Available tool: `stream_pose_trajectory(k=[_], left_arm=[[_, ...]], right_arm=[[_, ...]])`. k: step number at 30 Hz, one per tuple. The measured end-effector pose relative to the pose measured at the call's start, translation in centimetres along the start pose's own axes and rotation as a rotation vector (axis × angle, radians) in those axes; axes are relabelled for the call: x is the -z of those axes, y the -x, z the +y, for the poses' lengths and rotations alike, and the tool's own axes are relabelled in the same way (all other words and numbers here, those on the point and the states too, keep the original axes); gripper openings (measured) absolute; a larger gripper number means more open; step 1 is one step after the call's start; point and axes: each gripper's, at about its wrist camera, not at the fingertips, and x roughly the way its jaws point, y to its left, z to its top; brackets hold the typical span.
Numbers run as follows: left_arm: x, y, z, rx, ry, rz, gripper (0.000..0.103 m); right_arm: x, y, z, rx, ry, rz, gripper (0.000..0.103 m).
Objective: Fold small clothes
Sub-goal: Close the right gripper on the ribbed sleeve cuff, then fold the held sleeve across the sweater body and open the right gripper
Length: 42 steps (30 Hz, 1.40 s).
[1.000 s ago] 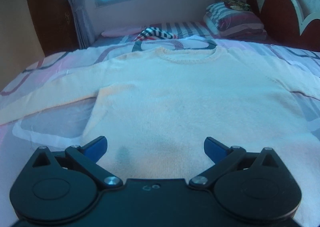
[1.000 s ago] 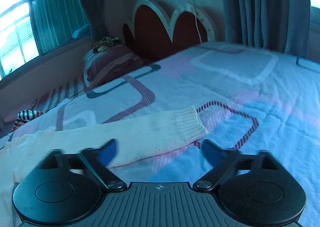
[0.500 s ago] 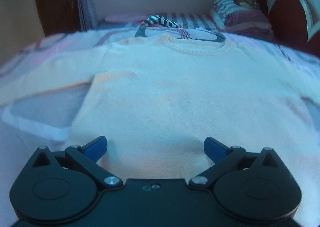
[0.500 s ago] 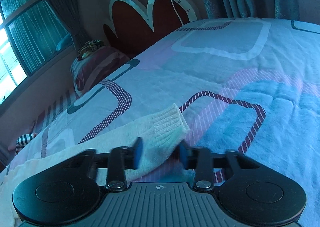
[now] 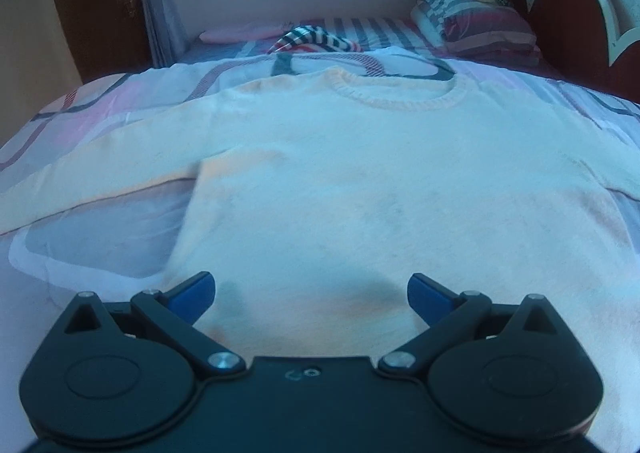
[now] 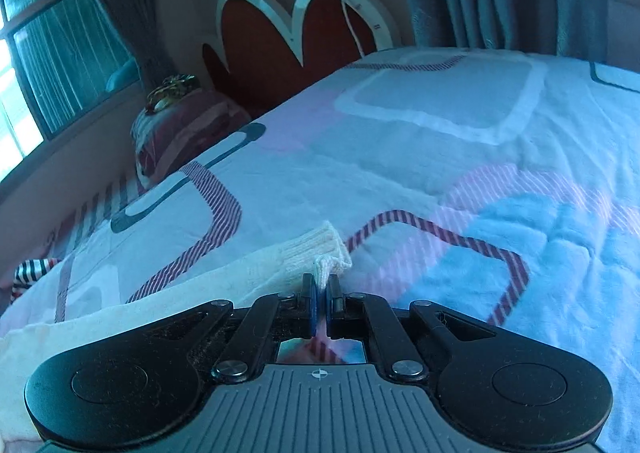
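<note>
One cuff (image 6: 320, 253) pinched: right hand-held gripper (image 6: 321, 293) just closed on it.
Lift sleeve across sweater (image 5: 360, 193) w/o dragging; left hand-held gripper (image 5: 312, 293), wide & empty, can pin hem.

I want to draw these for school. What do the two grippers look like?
Both are black plastic with two round, disc-like lobes at the base and angled link arms joined by silver screws. The left gripper has bright blue pads on its fingertips and a smooth body. The right gripper also has blue pads, plus a grey ribbed plate with a small crosshair mark.
</note>
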Motion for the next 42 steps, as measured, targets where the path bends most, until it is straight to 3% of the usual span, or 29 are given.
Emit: stream_pose_trajectory(k=[7,17,28,40,41,42], left_arm=[[-0.1,-0.2,1.1,-0.06,-0.032,-0.013,0.102],[-1.5,-0.7,2.7,0.021,0.009,-0.051,0.102],[-2.7,-1.7,6.9,0.032,0.071,-0.058,0.1],[-2.4,-1.9,9.6,0.045,0.089,-0.055,0.1],[-2.4,-1.9,9.6,0.047,0.089,-0.057,0.1],[-2.4,-2.0,9.5,0.052,0.091,-0.06,0.1]], right_arm=[[0.5,0.8,5.9,-0.123,0.072,-0.005,0.003],[6.4,2.8,20.4,-0.364,0.237,0.062,0.003],[14.2,3.5,31.4,-0.469,0.383,0.129,0.003],[20.6,4.8,38.3,-0.558,0.493,0.202,0.004],[21.2,4.2,38.7,-0.58,0.513,0.252,0.008],[21.8,4.1,38.9,-0.602,0.524,0.265,0.031]])
